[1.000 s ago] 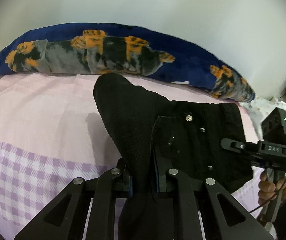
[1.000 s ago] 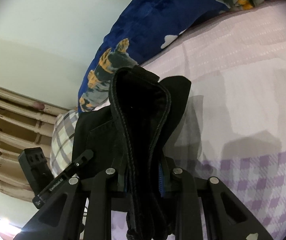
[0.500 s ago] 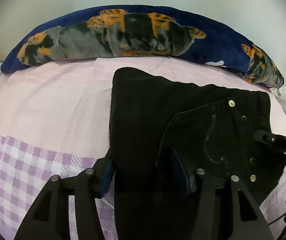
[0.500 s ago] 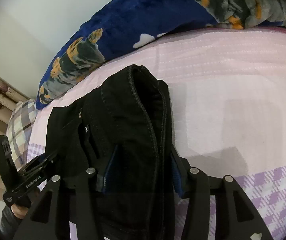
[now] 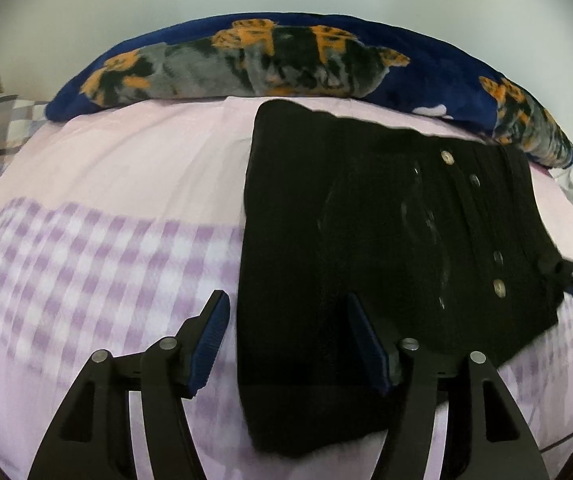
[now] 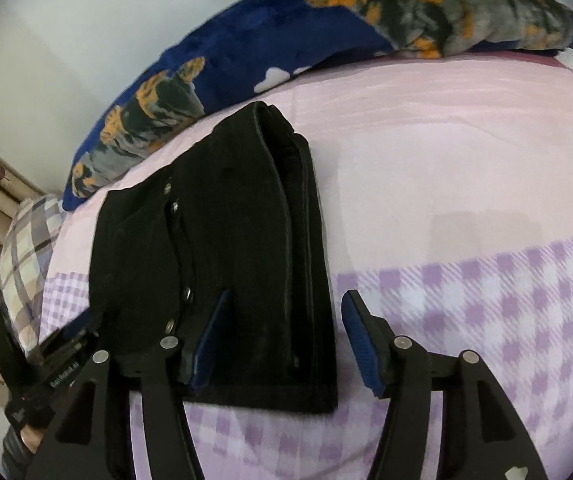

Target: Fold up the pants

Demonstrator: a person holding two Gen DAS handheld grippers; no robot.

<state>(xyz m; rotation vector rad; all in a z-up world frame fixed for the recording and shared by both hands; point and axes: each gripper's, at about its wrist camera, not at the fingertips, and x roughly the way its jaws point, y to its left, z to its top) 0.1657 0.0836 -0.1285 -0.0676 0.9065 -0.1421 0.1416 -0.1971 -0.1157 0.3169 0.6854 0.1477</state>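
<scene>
The black pants (image 5: 366,248) lie folded flat on the pink and purple checked bedsheet (image 5: 98,240), with metal buttons showing near their right side. My left gripper (image 5: 286,336) is open, its jaws spread over the near left edge of the pants and holding nothing. In the right wrist view the pants (image 6: 222,264) lie as a folded stack, thick seam edge on the right. My right gripper (image 6: 286,332) is open over the near right edge of the stack. The other gripper shows at the left edge of that view (image 6: 26,364).
A dark blue blanket with orange and grey print (image 5: 294,60) lies rolled along the far edge of the bed against a pale wall. A plaid pillow (image 6: 26,248) sits at the left in the right wrist view. The bedsheet (image 6: 466,208) stretches right of the pants.
Both grippers held the pants bunched and raised a second ago. They lowered the cloth onto the bed, opened and let go; the pants now lie flat and folded.
</scene>
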